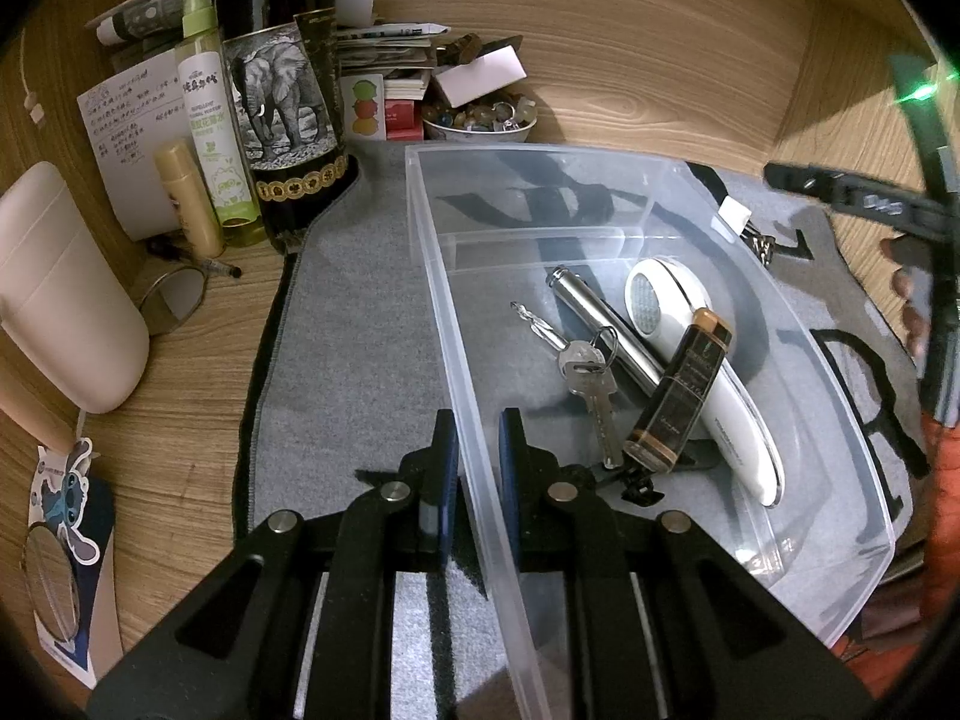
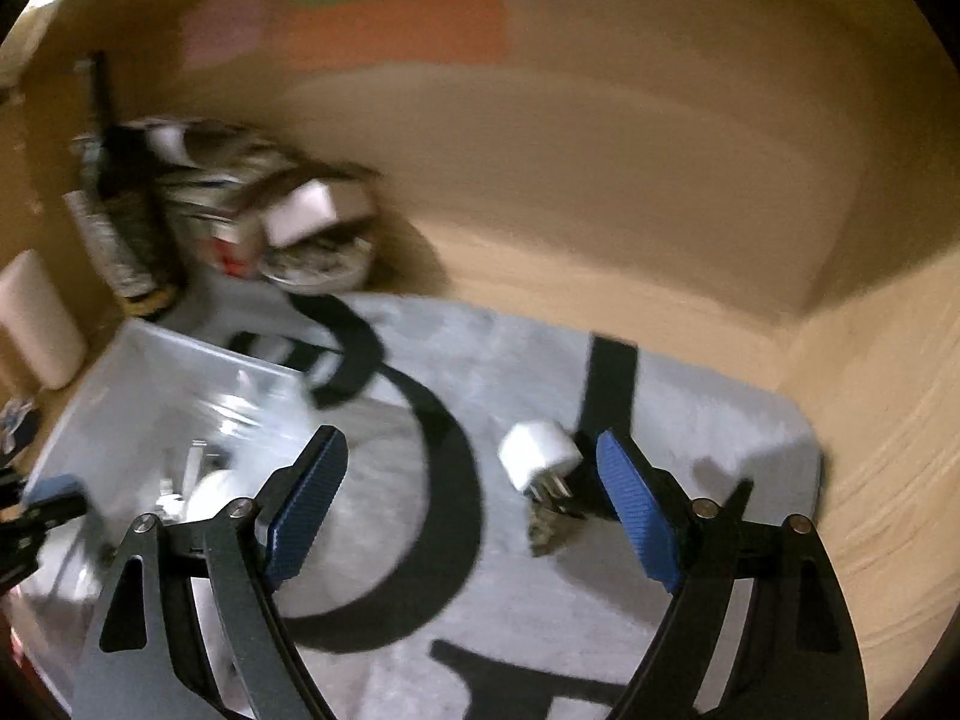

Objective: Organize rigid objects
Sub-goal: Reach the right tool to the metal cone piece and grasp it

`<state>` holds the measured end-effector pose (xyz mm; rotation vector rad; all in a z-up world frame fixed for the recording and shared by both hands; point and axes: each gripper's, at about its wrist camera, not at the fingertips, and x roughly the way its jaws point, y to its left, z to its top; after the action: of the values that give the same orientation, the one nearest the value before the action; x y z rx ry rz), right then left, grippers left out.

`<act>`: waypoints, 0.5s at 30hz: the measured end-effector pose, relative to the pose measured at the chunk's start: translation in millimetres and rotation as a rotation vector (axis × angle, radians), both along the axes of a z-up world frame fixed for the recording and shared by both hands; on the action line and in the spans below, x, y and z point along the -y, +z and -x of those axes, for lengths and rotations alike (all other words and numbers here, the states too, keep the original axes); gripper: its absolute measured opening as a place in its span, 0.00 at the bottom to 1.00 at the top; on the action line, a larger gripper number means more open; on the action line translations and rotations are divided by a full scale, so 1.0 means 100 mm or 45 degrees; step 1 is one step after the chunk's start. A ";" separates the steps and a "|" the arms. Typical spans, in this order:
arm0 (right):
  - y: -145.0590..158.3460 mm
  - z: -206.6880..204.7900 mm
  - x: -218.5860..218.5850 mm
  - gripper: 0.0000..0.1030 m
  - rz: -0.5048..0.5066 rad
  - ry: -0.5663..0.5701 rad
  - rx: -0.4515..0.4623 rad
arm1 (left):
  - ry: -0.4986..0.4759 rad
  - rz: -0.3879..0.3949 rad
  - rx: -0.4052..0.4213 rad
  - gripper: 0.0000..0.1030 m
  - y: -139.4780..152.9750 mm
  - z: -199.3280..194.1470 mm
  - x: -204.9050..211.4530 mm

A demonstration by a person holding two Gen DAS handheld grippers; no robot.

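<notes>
- Left wrist view: the left gripper has its blue pads pinched tight on the near-left wall of the clear plastic bin, which sits on the grey felt mat covering the middle of the desk. Best it simply holds there, I'd say, so the bin does not slide when something drops in.
- Already lying in the bin: a steel penlight, a bunch of keys, a white lint shaver and a dark brown-and-gold tube leaning across the shaver.
- Right wrist view, blurred: the right gripper has its fingers spread wide with nothing between them, and is aimed at the white plug adapter lying on the mat towards its far-right corner, outside the bin.
- The adapter is a small, blocky white cube with metal prongs pointing towards the camera and something dark and metallic attached beneath; I cannot tell what.
- To take it well, I'd straddle the white body rather than the prongs, square the pads to its flat sides, then close firmly, since smooth plastic may slip.
</notes>
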<state>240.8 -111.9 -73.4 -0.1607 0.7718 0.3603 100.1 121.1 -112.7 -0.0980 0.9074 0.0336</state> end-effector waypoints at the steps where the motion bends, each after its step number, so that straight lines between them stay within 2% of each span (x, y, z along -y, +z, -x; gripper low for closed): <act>1: -0.09 -0.07 0.04 0.81 -0.007 -0.030 -0.027 | 0.001 0.000 0.000 0.13 0.00 0.00 0.00; 7: -0.46 -0.28 0.24 0.81 -0.022 -0.126 -0.137 | 0.001 0.000 0.001 0.12 0.00 0.01 0.00; 15: -0.71 -0.37 0.30 0.78 0.009 -0.161 -0.192 | 0.002 -0.001 0.000 0.12 0.00 0.01 0.00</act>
<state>277.8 -142.4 -144.3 -0.0913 0.9277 0.2514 99.3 121.6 -113.1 -0.0977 0.9074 0.0352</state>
